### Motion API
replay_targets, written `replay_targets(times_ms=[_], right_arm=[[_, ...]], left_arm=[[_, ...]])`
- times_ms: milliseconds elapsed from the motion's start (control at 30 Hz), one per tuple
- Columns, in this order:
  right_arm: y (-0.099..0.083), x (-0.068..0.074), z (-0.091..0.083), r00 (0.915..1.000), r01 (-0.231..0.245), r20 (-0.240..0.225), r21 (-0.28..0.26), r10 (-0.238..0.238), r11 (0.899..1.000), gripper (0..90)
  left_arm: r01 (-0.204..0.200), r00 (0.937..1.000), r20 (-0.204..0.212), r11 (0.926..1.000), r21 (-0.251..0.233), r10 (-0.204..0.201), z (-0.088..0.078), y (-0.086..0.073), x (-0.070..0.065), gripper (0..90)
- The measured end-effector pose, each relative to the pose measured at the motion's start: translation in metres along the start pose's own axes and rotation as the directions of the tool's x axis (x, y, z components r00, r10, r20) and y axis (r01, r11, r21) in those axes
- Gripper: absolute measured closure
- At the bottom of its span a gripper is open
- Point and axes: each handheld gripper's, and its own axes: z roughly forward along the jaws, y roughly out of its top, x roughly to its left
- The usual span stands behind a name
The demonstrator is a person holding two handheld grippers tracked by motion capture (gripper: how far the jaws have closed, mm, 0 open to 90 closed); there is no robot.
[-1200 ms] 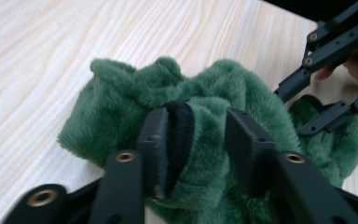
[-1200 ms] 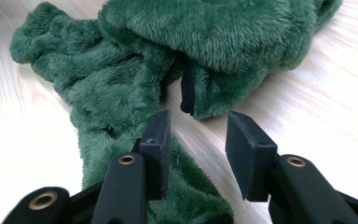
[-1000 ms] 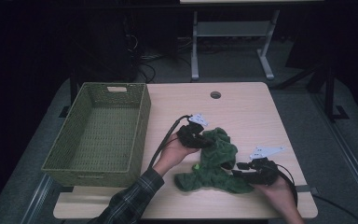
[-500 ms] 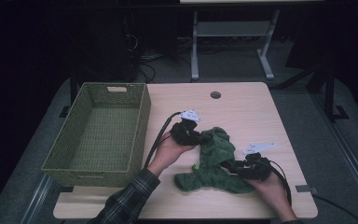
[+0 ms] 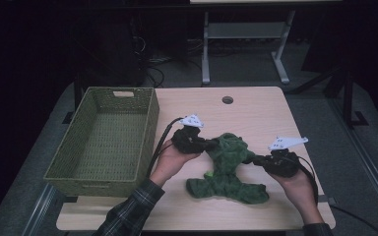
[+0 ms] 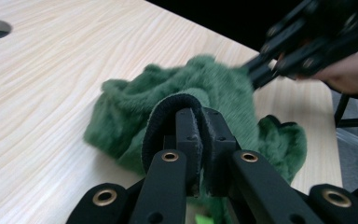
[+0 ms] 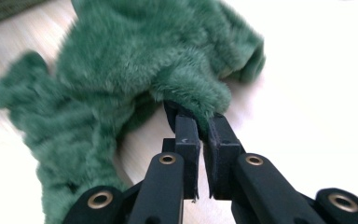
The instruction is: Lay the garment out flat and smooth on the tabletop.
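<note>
A fuzzy green garment [image 5: 229, 167] lies crumpled on the wooden table [image 5: 256, 113], partly lifted between both hands. My left gripper [image 5: 210, 144] grips its left edge; in the left gripper view the jaws are shut on a dark ribbed cuff [image 6: 168, 109] of the green garment [image 6: 135, 112]. My right gripper [image 5: 251, 160] holds the right side. Its jaws have just been closing, and in the right gripper view they pinch a fold of the green garment [image 7: 121, 60]. The right gripper [image 6: 261, 74] also appears blurred in the left gripper view.
An olive woven basket [image 5: 147, 132] stands empty at the table's left, close to the left hand. A round cable hole [image 5: 227, 100] sits at the table's far middle. Bare tabletop lies beyond and right of the garment. Dark floor and a metal frame surround the table.
The right gripper has closed on the garment's right side and risen. The left gripper has lifted its edge slightly, pulling the fabric up off the table between both hands.
</note>
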Motion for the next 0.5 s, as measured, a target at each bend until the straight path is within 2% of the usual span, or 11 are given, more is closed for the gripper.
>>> replay_targets(times_ms=[100,200,333,400,500], right_arm=[[0.012,0.005,-0.008,0.9990,0.039,-0.021,-0.019,-0.039,0.999,84.7],[0.022,0.009,-0.007,0.9959,0.073,-0.051,-0.019,-0.074,0.997,84.7],[0.027,0.013,0.006,0.9908,0.099,-0.093,0.002,-0.098,0.995,84.7],[0.028,0.016,0.017,0.9881,0.105,-0.116,0.026,-0.102,0.994,84.7],[0.026,0.015,0.031,0.9855,0.110,-0.138,0.068,-0.099,0.992,84.6]], left_arm=[[0.030,0.9989,-0.035,0.9995,0.007,-0.030,-0.007,-0.010,0.003,86.3],[0.069,0.9945,-0.081,0.9974,0.023,-0.066,-0.012,-0.024,0.006,86.3],[0.095,0.9859,-0.145,0.9926,0.075,-0.083,-0.012,-0.042,0.008,86.3],[0.114,0.9824,-0.160,0.9887,0.098,-0.097,-0.009,-0.049,0.008,86.3],[0.125,0.9775,-0.188,0.9801,0.154,-0.095,-0.001,-0.057,0.009,86.3]])
